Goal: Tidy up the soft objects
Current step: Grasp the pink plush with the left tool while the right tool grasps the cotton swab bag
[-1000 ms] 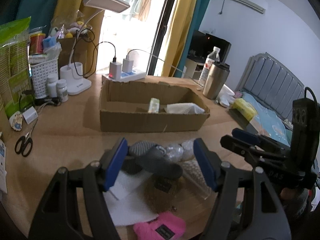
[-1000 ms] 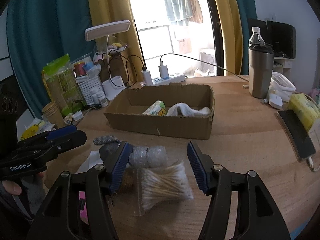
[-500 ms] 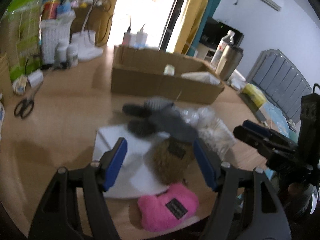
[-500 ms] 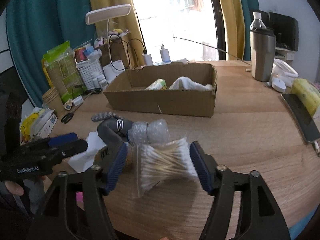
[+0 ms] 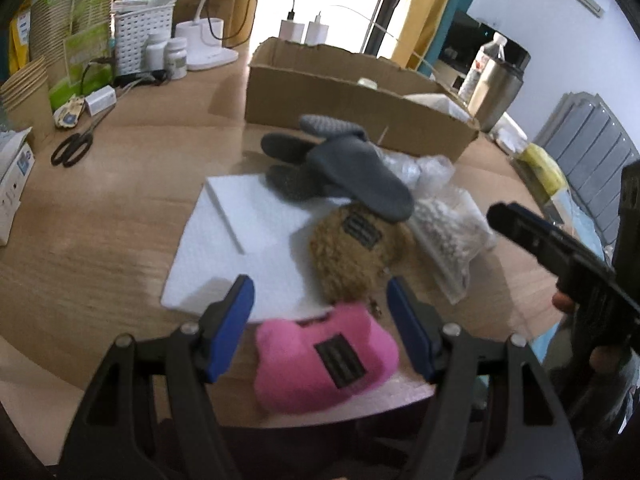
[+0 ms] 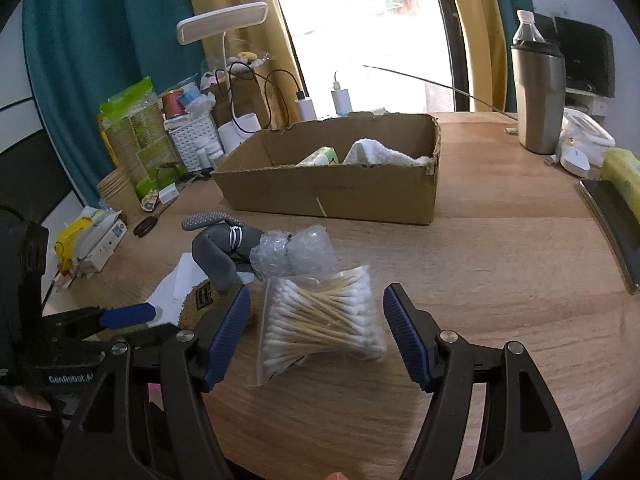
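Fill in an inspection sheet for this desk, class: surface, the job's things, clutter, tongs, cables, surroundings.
Surface: wooden table, crowded along its far left edge.
Job's things: pink plush, brown plush, grey socks, bubble wrap, bag of cotton swabs and white foam sheet lie before the cardboard box, which holds a white cloth.
Clutter: scissors, white basket, steel tumbler.
Tongs: left tongs open around the pink plush; right tongs open around the swabs, having just widened.
Cables: black charger cable behind the box.
Surroundings: teal and yellow curtains, bright window.
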